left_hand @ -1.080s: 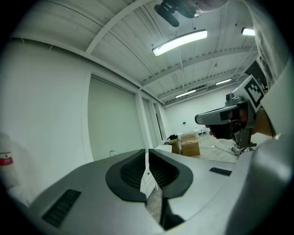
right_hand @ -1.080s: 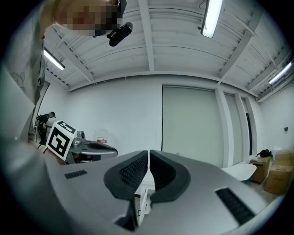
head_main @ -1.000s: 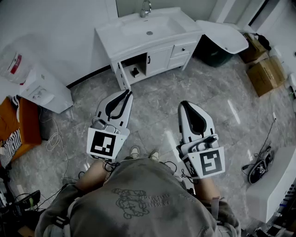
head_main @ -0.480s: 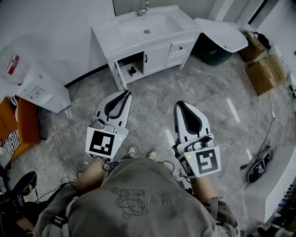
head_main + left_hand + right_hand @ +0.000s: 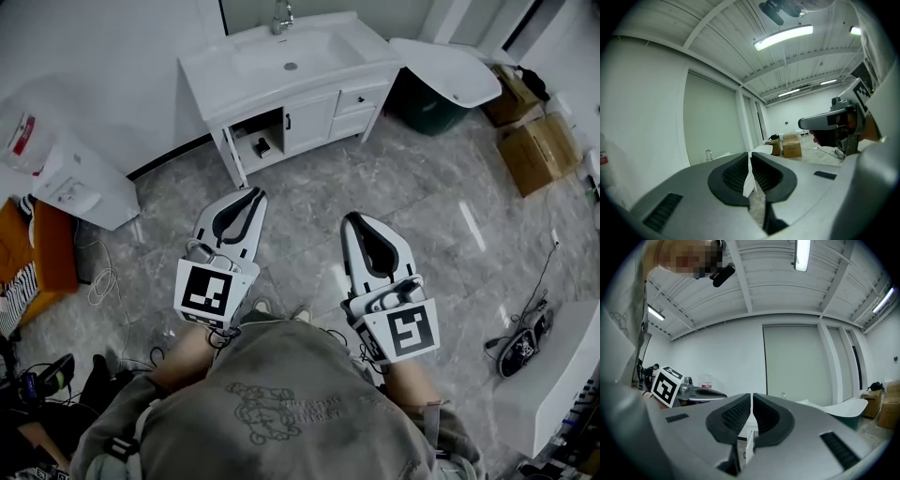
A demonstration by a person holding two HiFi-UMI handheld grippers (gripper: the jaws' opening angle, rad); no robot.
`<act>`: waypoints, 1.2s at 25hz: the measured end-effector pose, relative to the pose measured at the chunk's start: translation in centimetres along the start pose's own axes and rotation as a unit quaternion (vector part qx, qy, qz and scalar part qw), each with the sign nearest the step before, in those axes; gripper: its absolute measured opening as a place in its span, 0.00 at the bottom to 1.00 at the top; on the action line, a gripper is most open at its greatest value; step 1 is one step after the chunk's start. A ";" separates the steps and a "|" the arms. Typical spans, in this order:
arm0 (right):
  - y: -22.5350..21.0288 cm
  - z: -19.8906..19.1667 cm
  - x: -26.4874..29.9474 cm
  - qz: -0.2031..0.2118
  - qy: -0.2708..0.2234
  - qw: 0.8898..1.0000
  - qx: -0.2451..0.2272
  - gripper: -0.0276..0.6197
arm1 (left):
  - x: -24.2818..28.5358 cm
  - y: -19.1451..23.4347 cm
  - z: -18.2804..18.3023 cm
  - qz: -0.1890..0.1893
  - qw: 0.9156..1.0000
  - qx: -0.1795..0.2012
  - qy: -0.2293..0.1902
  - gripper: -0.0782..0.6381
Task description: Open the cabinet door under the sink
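The white vanity cabinet with a ceramic sink on top (image 5: 309, 103) now sits higher and further left in the head view than it did a second ago, and looks a little smaller, so the person appears to be backing away from it across the grey marbled floor (image 5: 309, 206). The cabinet's white left-hand door (image 5: 233, 157) stands swung out, edge-on to the camera. It exposes a dark compartment with a small dark object (image 5: 262, 145) inside, while the closed white door with a dark handle (image 5: 309, 120) beside it is untouched. Both tools hang well short of the cabinet, level and pointing toward it. The left gripper (image 5: 255, 191) has its jaws pressed together on nothing, and through its slit only the distant white cabinet shows. The right gripper (image 5: 352, 217) is likewise closed tight and empty. Since the door was already open a second ago and has not shifted, the retreat suggests that the opening itself is finished and the person is simply clearing off. Nothing near the cabinet seems to call for a further grasp.
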State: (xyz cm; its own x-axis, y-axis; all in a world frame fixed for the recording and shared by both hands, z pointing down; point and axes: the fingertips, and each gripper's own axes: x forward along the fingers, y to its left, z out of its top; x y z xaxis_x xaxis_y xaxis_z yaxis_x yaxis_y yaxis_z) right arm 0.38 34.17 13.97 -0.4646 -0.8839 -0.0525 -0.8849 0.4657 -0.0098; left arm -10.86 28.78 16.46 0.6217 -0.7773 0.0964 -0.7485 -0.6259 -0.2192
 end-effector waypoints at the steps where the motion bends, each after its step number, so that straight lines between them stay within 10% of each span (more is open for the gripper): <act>1: -0.4 -0.2 -0.1 0.001 0.002 1.000 0.000 0.10 | 0.2 -0.3 -0.1 0.001 1.000 -0.002 0.002 0.16; 30: -7.6 -5.1 6.8 0.017 0.031 0.999 0.012 0.10 | 8.4 1.9 -3.6 0.009 1.000 -0.022 0.015 0.16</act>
State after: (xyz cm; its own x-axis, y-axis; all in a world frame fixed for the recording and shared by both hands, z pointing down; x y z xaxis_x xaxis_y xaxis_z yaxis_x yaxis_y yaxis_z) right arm 3.73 24.39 18.80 -0.4965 -0.8680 0.0082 -0.8676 0.4960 -0.0336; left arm -7.84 20.81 20.38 0.6019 -0.7891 0.1224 -0.7690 -0.6141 -0.1775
